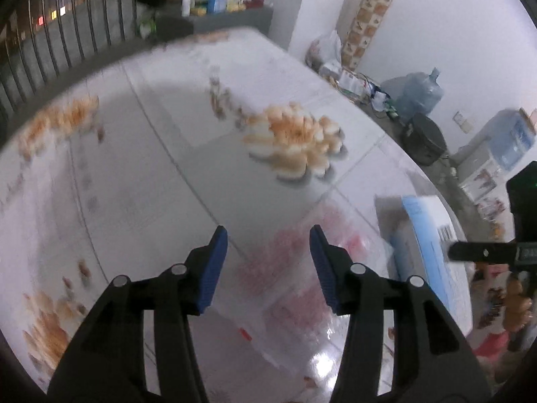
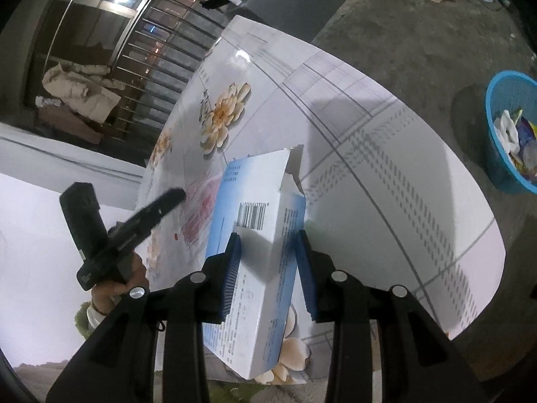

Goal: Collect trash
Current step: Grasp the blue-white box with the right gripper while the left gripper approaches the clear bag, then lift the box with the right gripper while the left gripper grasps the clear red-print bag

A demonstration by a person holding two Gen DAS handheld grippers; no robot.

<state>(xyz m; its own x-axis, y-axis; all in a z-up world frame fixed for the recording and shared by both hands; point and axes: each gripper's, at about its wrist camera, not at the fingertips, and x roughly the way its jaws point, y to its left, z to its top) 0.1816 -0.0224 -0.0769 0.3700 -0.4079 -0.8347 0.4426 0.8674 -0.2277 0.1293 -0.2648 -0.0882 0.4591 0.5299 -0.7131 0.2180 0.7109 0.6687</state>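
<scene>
Gripping the opened carton (image 2: 258, 235) across its narrow body, the right gripper (image 2: 268, 268) has both blue pads pressed on the two long faces, just below the barcode. The carton sits tilted over the near edge of the counter (image 2: 386, 154), torn flap at 12 o'clock. It appears to be an empty, light, thin paperboard box; judged likely to cave under hard squeeze, so hold near a folded edge where it is stiffest. The glossy print may slip. A clear plastic bag (image 1: 302, 288) with red print lies flat on the counter under the left gripper (image 1: 268, 262), whose jaws stand spread with nothing between them. The bag looks limp and slick; pinch a raised fold. A blue basket (image 2: 503, 168) holding scraps stands on the floor at 3 o'clock.
</scene>
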